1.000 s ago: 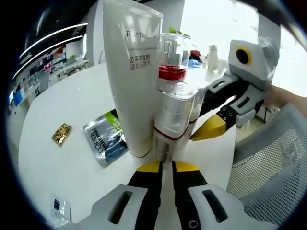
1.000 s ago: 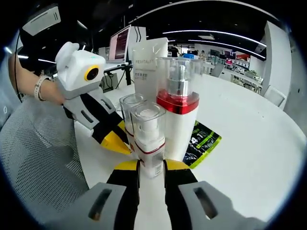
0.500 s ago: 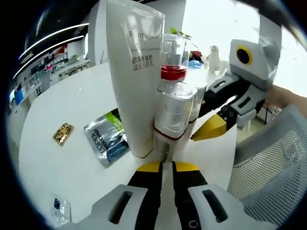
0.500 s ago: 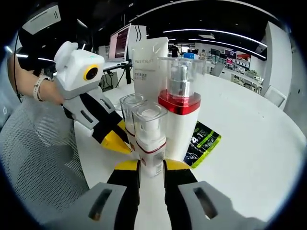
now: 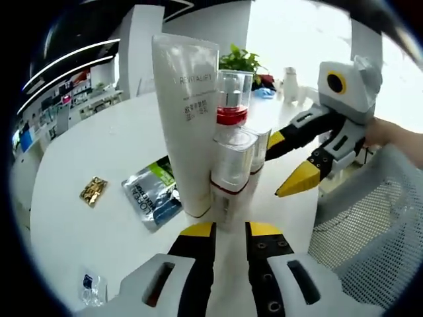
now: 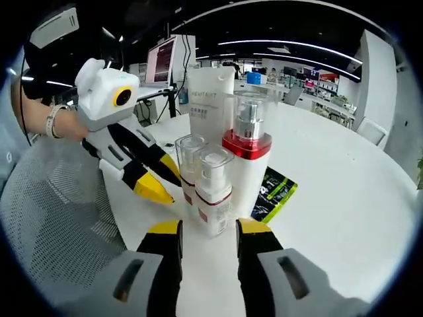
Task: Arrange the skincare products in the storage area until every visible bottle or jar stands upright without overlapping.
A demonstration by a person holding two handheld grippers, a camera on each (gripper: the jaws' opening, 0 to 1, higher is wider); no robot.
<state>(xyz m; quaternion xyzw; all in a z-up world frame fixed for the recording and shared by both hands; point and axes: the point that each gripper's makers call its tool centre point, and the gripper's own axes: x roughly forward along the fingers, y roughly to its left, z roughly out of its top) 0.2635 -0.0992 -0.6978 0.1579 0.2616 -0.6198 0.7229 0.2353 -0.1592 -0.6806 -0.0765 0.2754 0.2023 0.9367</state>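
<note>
Four products stand upright in a tight cluster on the white table (image 5: 79,152). They are a tall white tube (image 5: 185,119), a pump bottle with a red collar (image 5: 232,99), and two small clear-capped bottles (image 5: 228,172) (image 5: 259,148). My left gripper (image 5: 230,232) is open just short of the nearer small bottle. From the right, the right gripper (image 5: 285,164) points at the cluster with its yellow tips spread. In the right gripper view, my right gripper (image 6: 208,231) is open just in front of a small bottle (image 6: 213,191), without touching it. Behind stand the other small bottle (image 6: 188,165), the pump bottle (image 6: 248,165) and the tube (image 6: 210,99). The left gripper (image 6: 158,183) is open beside them.
A silver-green sachet (image 5: 151,195) lies flat by the tube's foot, seen dark green (image 6: 274,191) from the other side. A gold piece (image 5: 94,190) and a small clear packet (image 5: 89,284) lie farther out. A grey mesh chair back (image 5: 370,224) (image 6: 53,218) borders the table edge.
Both grippers have drawn back from the cluster with jaws spread wider. The right gripper has let go of the small bottle, which stays upright.
</note>
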